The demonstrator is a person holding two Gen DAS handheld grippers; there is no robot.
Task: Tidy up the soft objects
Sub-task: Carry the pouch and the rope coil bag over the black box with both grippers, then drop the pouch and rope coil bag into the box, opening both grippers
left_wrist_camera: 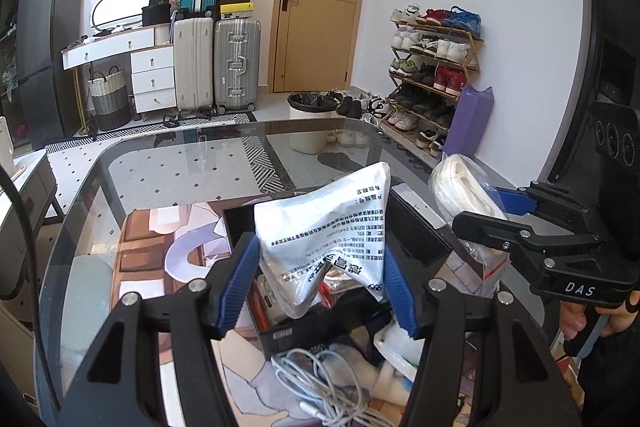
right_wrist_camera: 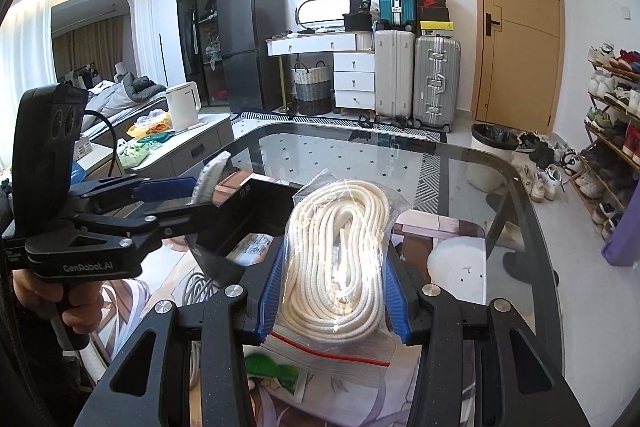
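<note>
Left gripper: jaws clamped on a white printed pouch, held up over a black bin and a tangle of white cable. Right gripper: jaws closed on a clear zip bag of coiled white rope, raised above the glass desk. Beyond the desk stand suitcases and a door.

White printed pouch crumpled, upright above black bin, clear bag of coiled white rope raised
</note>
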